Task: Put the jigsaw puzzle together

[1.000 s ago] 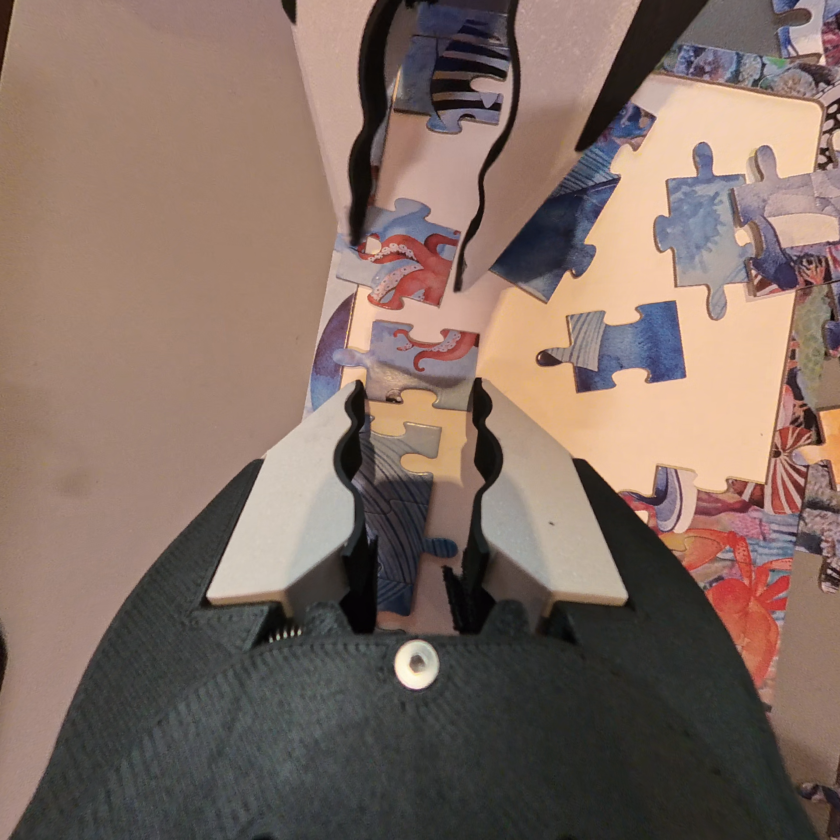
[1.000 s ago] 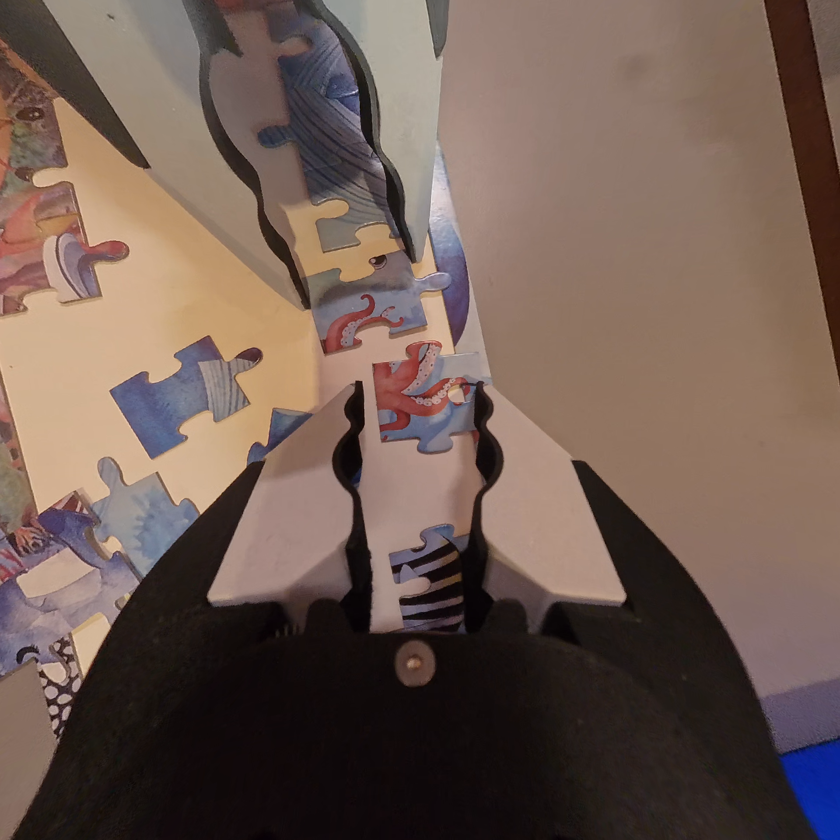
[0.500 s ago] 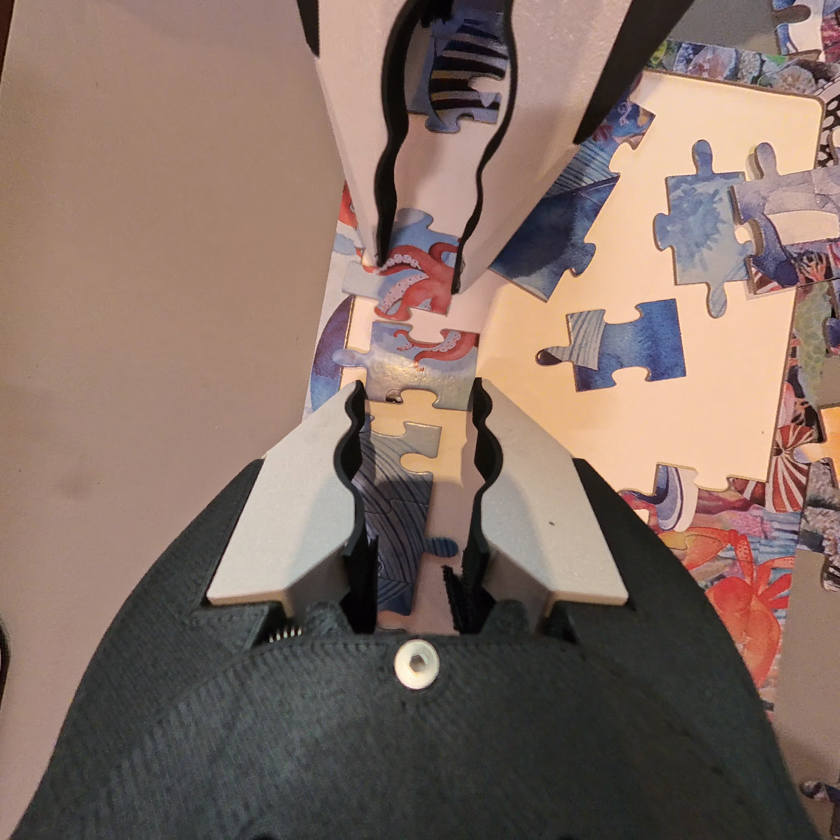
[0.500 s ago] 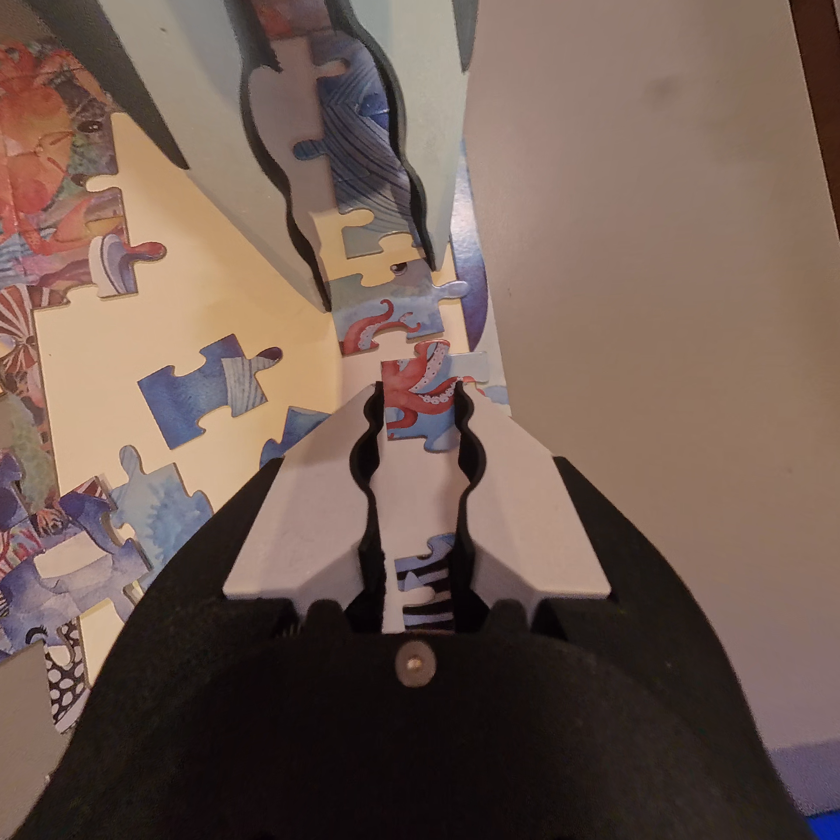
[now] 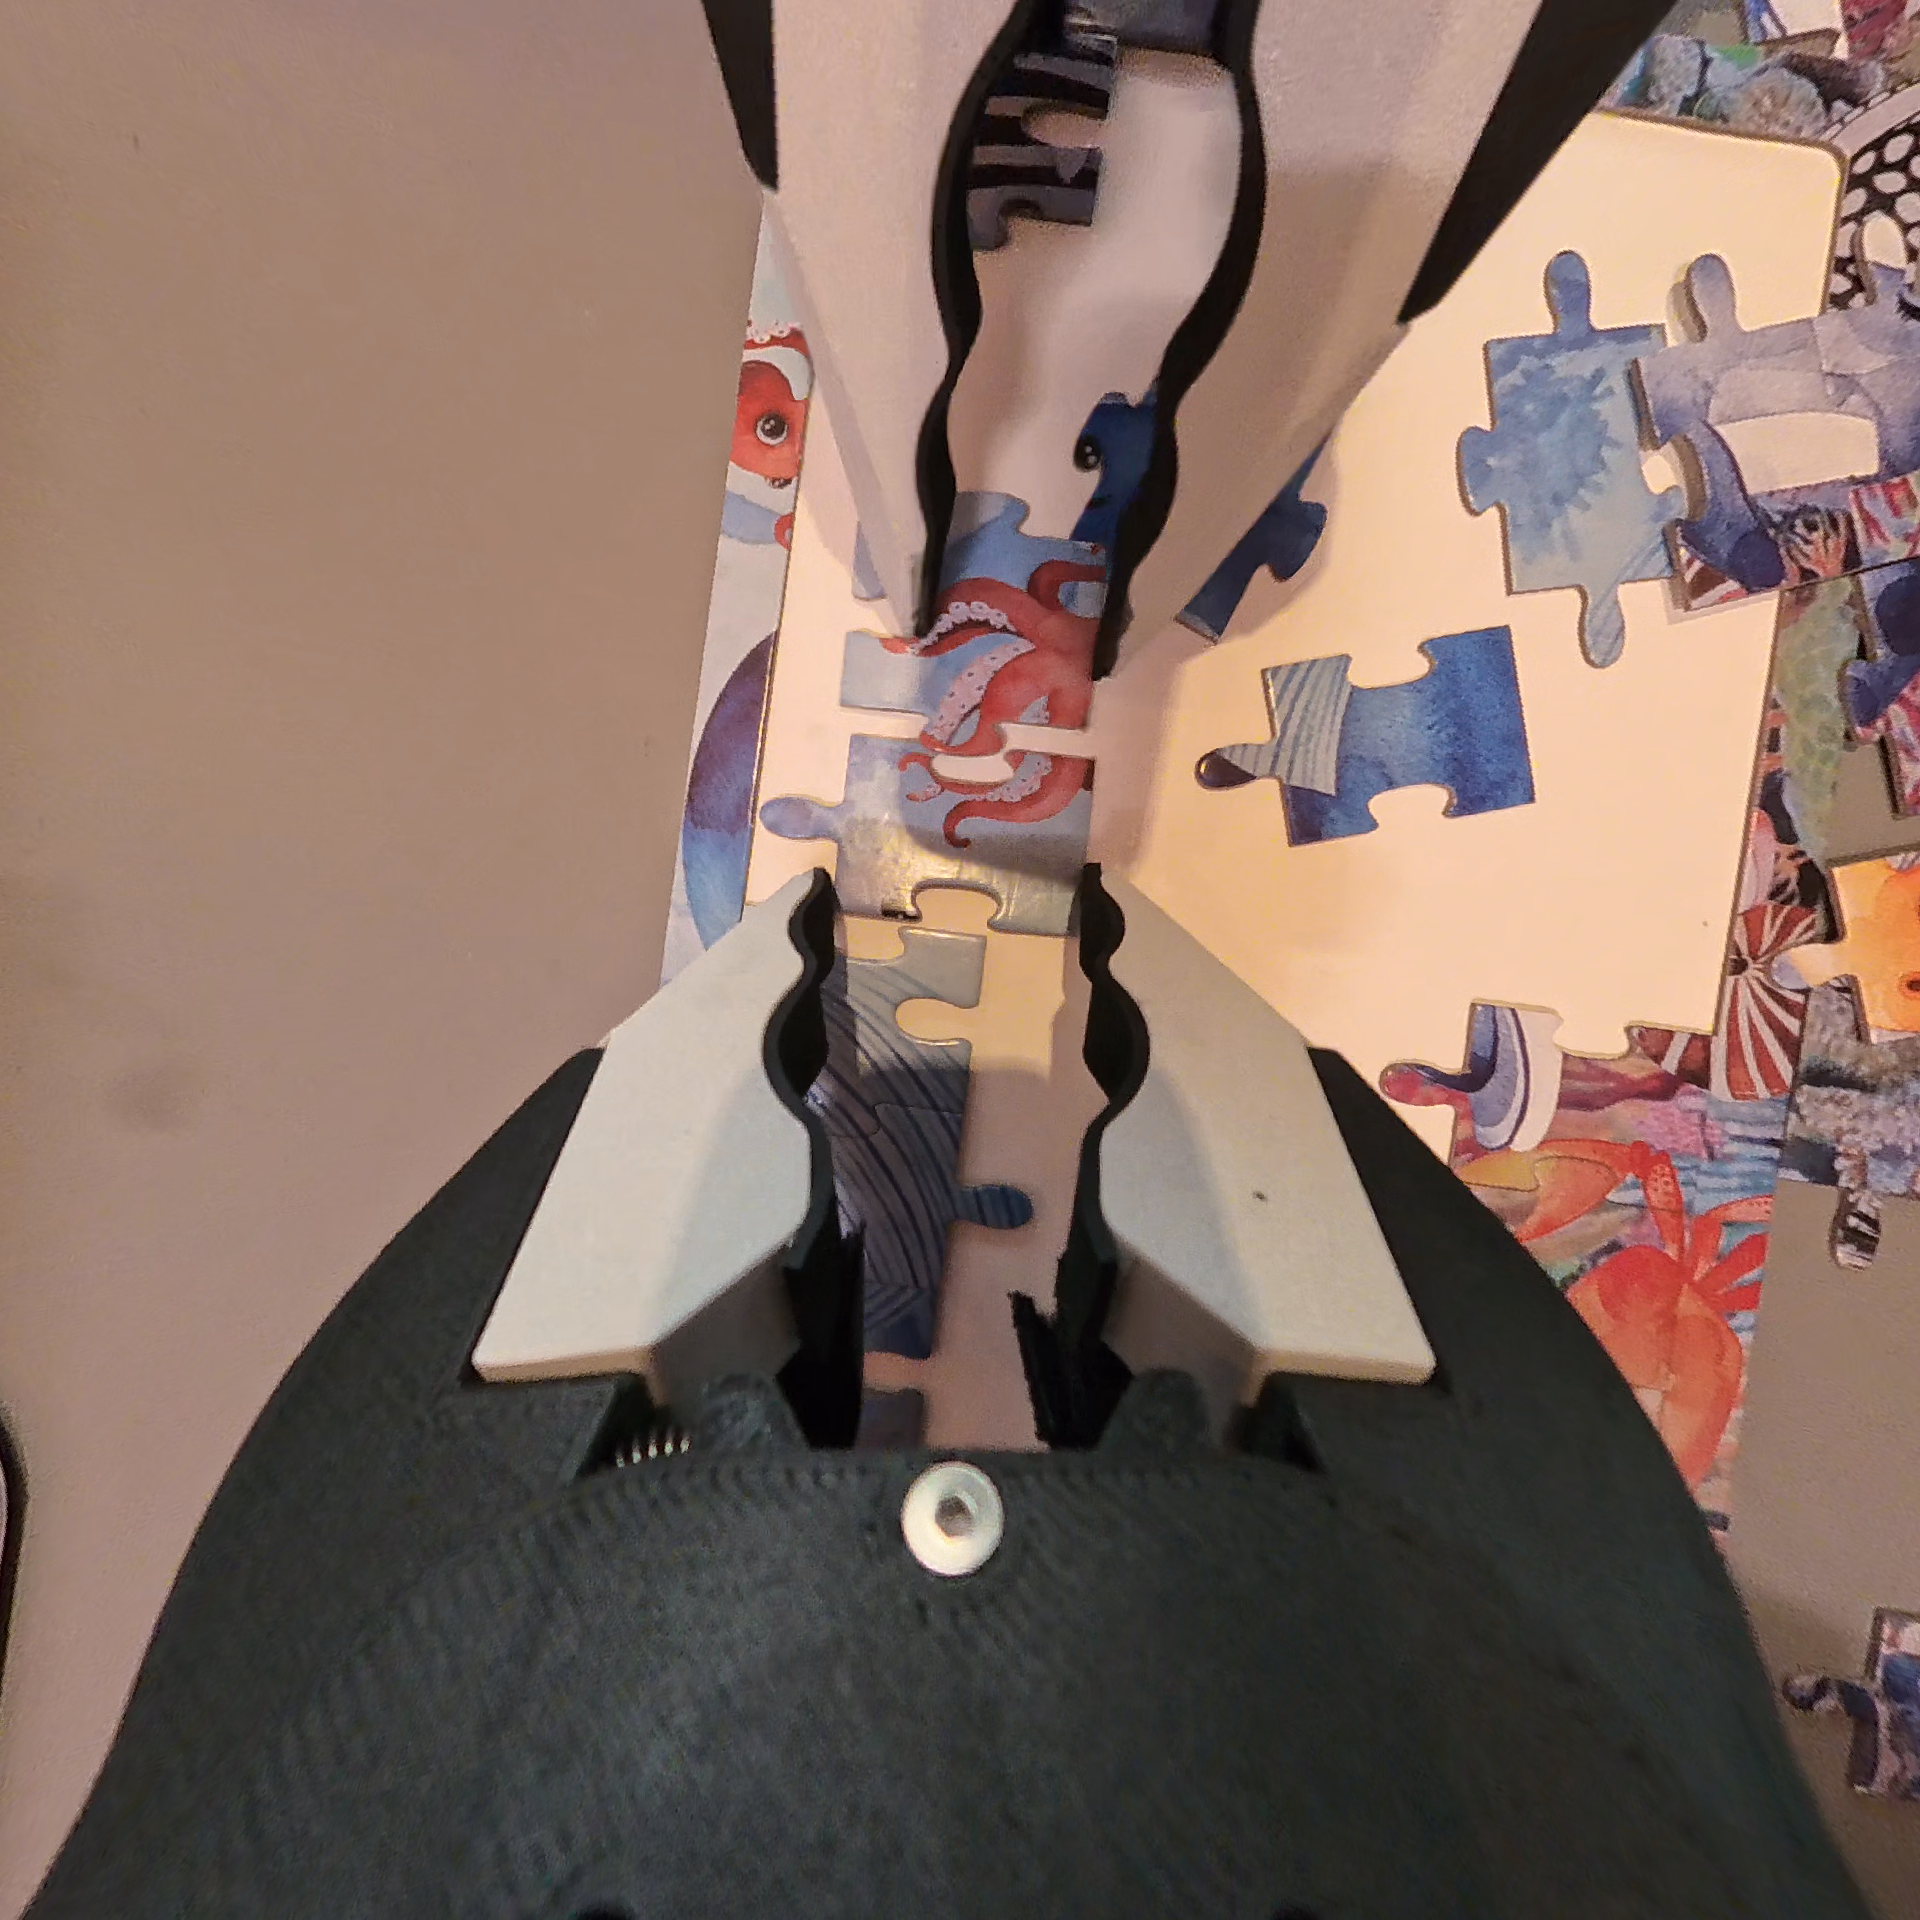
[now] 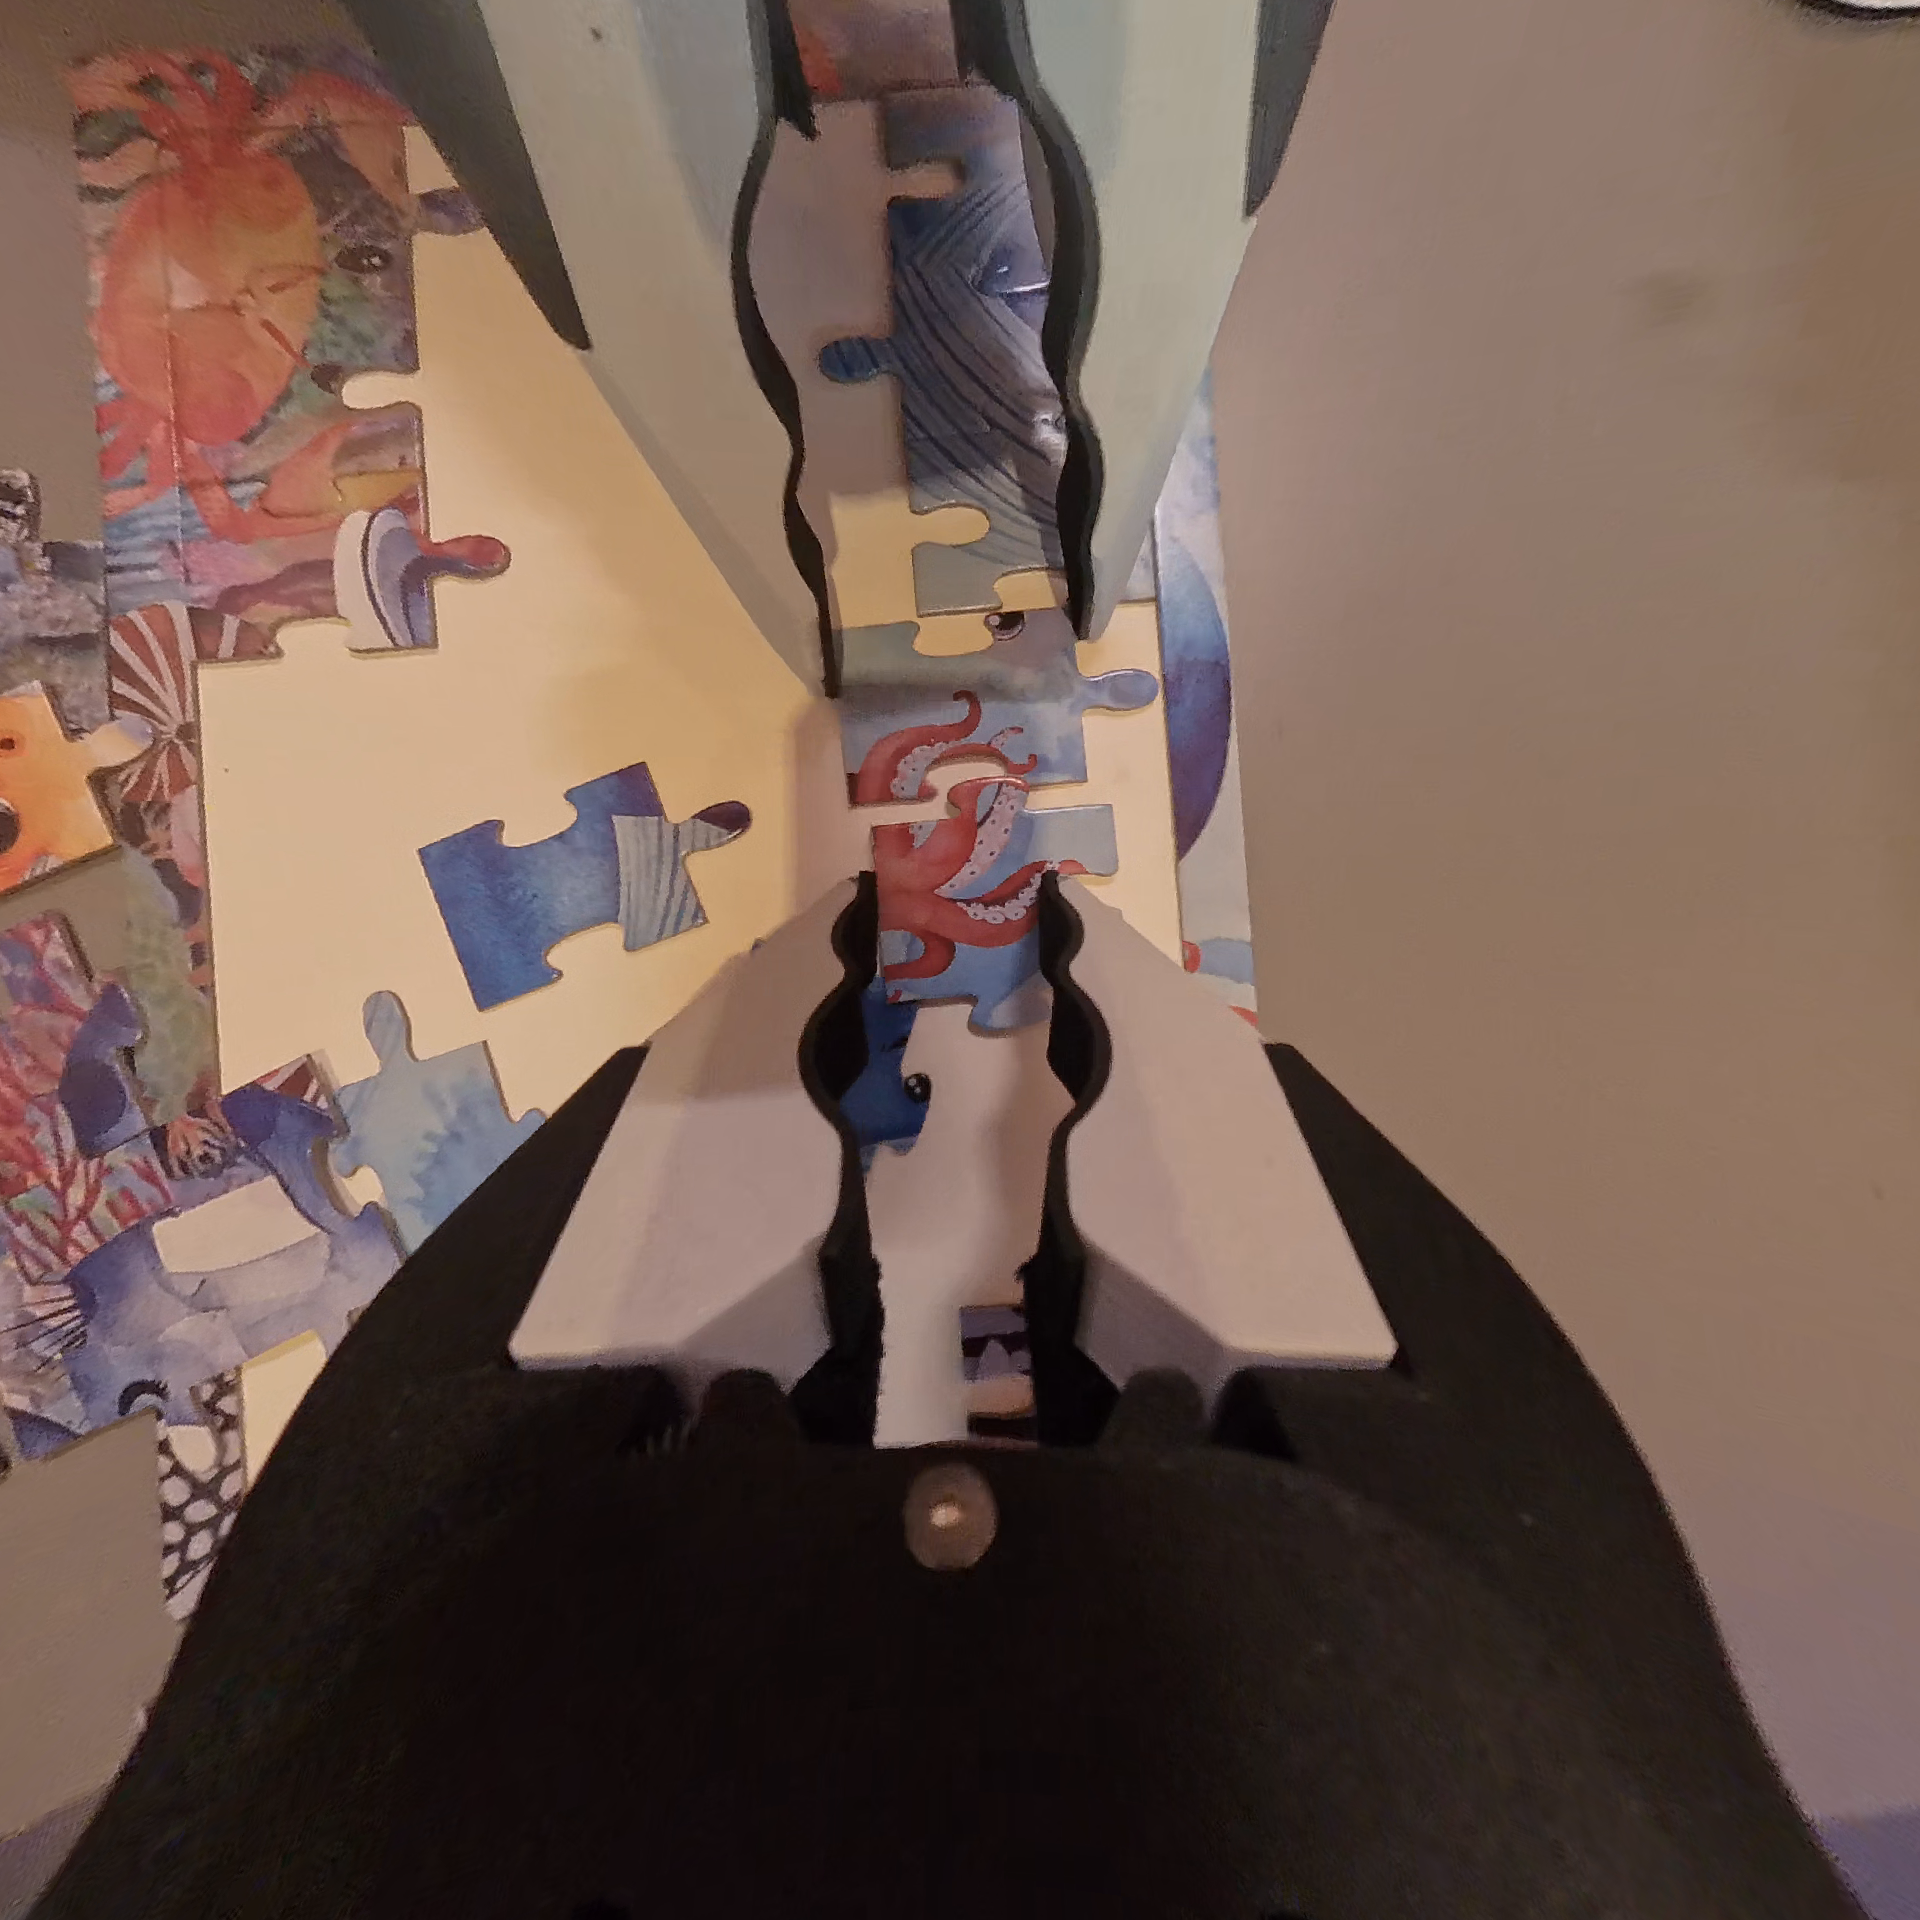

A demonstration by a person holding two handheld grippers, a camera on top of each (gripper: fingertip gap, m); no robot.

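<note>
Jigsaw puzzle tray, cream bed, sits on the table, partly filled; loose blue pieces lie inside. My right gripper clenches the red octopus piece, knob just entering the tentacle piece to mate them. My left gripper hangs released, jaws apart, straddling that neighbour's edge, likely bracing it.

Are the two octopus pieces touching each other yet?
Apart. The left wrist view shows a thin pale strip of tray between the upper octopus piece and the lower octopus piece; the tab is in the notch, not seated.
</note>
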